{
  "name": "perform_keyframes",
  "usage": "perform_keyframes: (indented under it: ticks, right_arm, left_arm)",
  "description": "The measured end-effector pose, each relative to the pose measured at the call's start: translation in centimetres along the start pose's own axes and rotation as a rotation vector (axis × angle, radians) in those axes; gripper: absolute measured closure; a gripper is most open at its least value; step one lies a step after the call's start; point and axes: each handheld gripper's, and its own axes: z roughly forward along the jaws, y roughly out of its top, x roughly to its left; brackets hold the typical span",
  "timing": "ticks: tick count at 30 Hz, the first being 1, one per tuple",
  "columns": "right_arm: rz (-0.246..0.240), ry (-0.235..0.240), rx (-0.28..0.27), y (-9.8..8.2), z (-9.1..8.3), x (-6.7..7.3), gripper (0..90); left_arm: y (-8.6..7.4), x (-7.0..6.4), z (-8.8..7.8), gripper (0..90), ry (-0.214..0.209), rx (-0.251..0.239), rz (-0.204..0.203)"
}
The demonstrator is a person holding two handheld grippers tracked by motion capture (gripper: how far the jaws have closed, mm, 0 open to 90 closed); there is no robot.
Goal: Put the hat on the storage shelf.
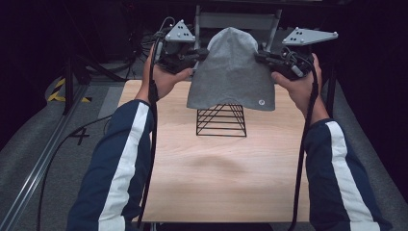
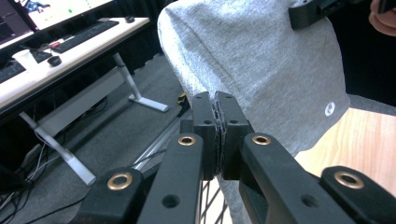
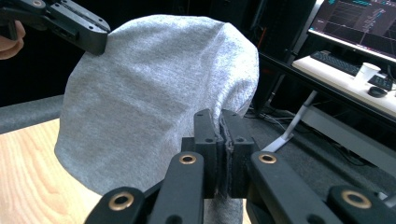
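Observation:
A grey knit beanie [image 1: 232, 72] hangs in the air above the far part of the wooden table [image 1: 216, 173], stretched between both grippers. My left gripper [image 1: 201, 53] is shut on its left edge, and my right gripper [image 1: 261, 57] is shut on its right edge. In the left gripper view the closed jaws pinch the grey fabric [image 2: 261, 65], with my left gripper [image 2: 215, 100] at the cloth's edge. The right gripper view has my right gripper [image 3: 221, 119] clamped on the beanie [image 3: 154, 88]. A small round logo [image 1: 261, 102] sits near the hem. Under the beanie stands a black wire stand [image 1: 221, 120].
Dark floor and a metal rail [image 1: 43, 159] lie to the left of the table. A desk with keyboards and a cup [image 2: 23, 58] stands off to the side, beyond the table. Bare wood stretches from the stand to the near edge.

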Motion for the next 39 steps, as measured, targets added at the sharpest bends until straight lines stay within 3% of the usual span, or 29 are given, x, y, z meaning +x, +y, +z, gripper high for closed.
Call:
perform_keyframes:
  ticks: [5, 12, 22, 25, 29, 37, 39]
  right_arm:
    - [0.007, -0.022, 0.01, 0.0, 0.8, -0.7, 86.8]
    - [0.032, -0.028, 0.019, -0.6, 2.3, -1.7, 86.9]
    - [0.058, -0.046, 0.006, -1.2, 3.4, -2.9, 86.9]
    - [0.066, -0.051, -0.001, -1.3, 3.7, -3.1, 86.9]
    - [0.075, -0.046, -0.003, -1.5, 3.7, -3.2, 86.9]
    - [0.075, -0.027, 0.023, -2.6, 4.0, -2.9, 87.0]
    - [0.073, -0.016, 0.02, -3.0, 4.0, -2.8, 87.0]
  left_arm:
    - [0.3, 0.8, 1.1, 88.3, 0.03, 0.012, -0.01]
    - [-0.3, 2.1, 3.1, 88.3, 0.032, 0.039, -0.027]
    - [-0.3, 3.0, 3.8, 88.3, 0.059, 0.002, -0.057]
    - [0.0, 3.0, 4.0, 88.3, 0.065, 0.003, -0.057]
    - [-0.2, 2.6, 4.5, 88.3, 0.043, 0.006, -0.057]
    - [-2.2, 2.4, 5.5, 88.2, 0.027, 0.039, -0.081]
    - [-2.5, 2.3, 5.6, 88.3, 0.018, 0.025, -0.093]
